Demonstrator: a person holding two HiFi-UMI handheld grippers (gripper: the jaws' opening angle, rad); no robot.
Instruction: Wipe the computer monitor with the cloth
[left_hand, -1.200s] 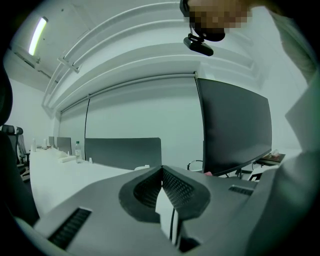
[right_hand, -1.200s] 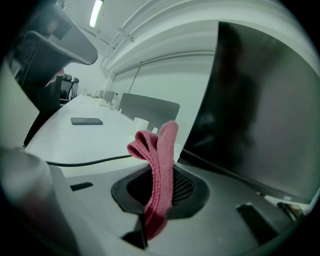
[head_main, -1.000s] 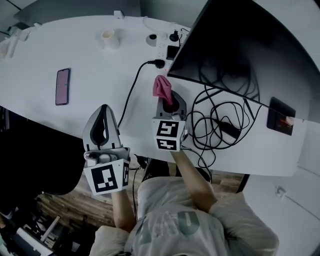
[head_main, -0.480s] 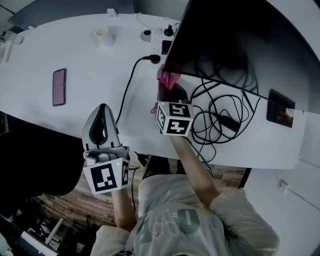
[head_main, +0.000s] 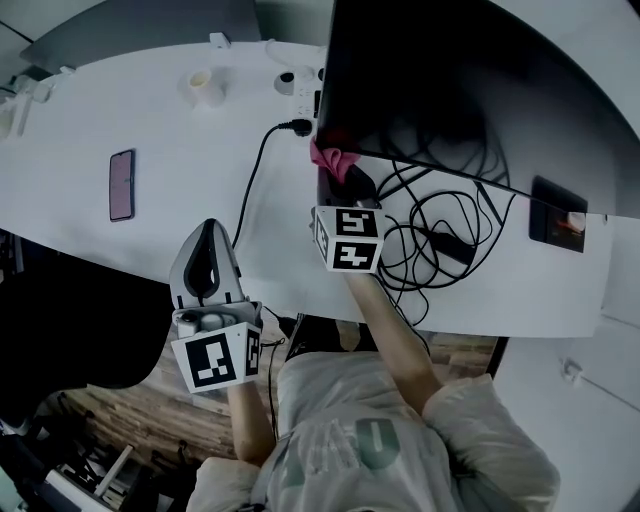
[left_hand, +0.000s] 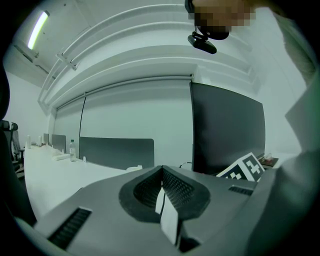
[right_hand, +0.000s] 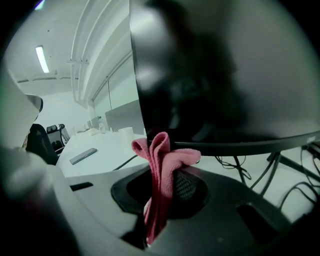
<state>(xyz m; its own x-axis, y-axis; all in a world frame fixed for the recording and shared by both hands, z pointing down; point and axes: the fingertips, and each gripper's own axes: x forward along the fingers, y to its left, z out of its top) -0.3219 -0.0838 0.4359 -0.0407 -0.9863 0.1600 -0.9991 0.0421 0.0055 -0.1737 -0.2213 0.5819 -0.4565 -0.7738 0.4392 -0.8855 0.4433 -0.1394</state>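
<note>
The right hand-held gripper (right_hand: 167, 186) pinches a pink cloth (right_hand: 162, 159), seemingly soft and limp, by its bunched fold, just ahead near the monitor's (right_hand: 225, 65) lower edge, while the left hand-held gripper (left_hand: 162, 189) is closed and empty.

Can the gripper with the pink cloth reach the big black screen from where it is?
Probably yes. The right gripper is shut on the pink cloth, and the cloth's top sits right at the monitor's lower edge, with nothing between them.
</note>
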